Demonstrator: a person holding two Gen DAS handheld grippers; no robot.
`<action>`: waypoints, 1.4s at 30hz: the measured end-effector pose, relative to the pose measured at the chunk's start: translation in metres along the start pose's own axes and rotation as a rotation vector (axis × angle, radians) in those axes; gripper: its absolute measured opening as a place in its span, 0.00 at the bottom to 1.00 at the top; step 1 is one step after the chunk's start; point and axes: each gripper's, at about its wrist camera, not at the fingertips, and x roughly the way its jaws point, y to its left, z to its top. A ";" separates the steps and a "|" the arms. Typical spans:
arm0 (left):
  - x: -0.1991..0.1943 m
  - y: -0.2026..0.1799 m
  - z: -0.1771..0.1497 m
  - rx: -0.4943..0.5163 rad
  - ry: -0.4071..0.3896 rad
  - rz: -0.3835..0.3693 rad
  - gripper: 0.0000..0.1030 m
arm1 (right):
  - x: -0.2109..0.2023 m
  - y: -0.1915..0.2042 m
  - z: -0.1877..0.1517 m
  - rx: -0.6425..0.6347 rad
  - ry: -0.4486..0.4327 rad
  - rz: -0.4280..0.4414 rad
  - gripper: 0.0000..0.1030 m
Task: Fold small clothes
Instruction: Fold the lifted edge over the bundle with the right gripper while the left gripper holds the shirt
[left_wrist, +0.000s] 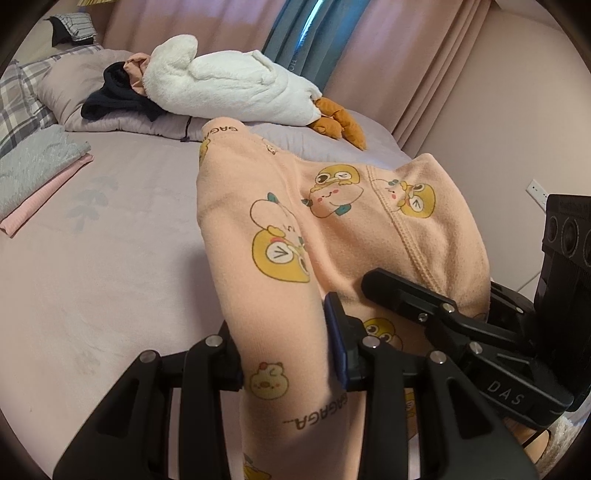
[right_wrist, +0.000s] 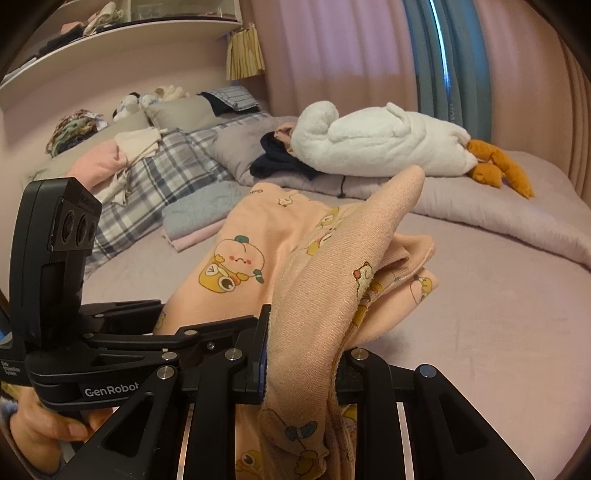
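Both grippers are holding the peach printed garment (left_wrist: 332, 206) above the bed (left_wrist: 110, 240), the left gripper (left_wrist: 291, 354) and right gripper (right_wrist: 299, 354) each with jaws clamped on its cloth. Only the right wrist view is showing the shelf (right_wrist: 122, 40) (and a hand (right_wrist: 44, 424)); the left is showing a wall socket (left_wrist: 536, 190).

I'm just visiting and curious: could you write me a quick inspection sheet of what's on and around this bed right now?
Surface: bed with lilac sheet, soft and slightly rumpled.
Job's things: peach cartoon-print garment, lifted at its near end, far end lying on the bed; folded grey and pink clothes stacked at one side.
Clutter: white plush goose, dark garment, plaid pillow.
Grippers: left gripper and right gripper each have jaws pressed on the peach garment.
Cables: a thin cord below the wall socket.
Surroundings: pink curtains, blue curtain, shelf.
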 end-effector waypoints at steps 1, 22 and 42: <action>0.002 0.002 0.000 -0.005 0.003 0.001 0.34 | 0.002 -0.001 0.000 0.002 0.003 0.002 0.24; 0.045 0.035 0.005 -0.036 0.031 0.044 0.34 | 0.047 -0.015 -0.003 0.030 0.059 0.017 0.24; 0.092 0.065 0.011 -0.066 0.090 0.078 0.34 | 0.097 -0.031 -0.004 0.047 0.119 0.008 0.24</action>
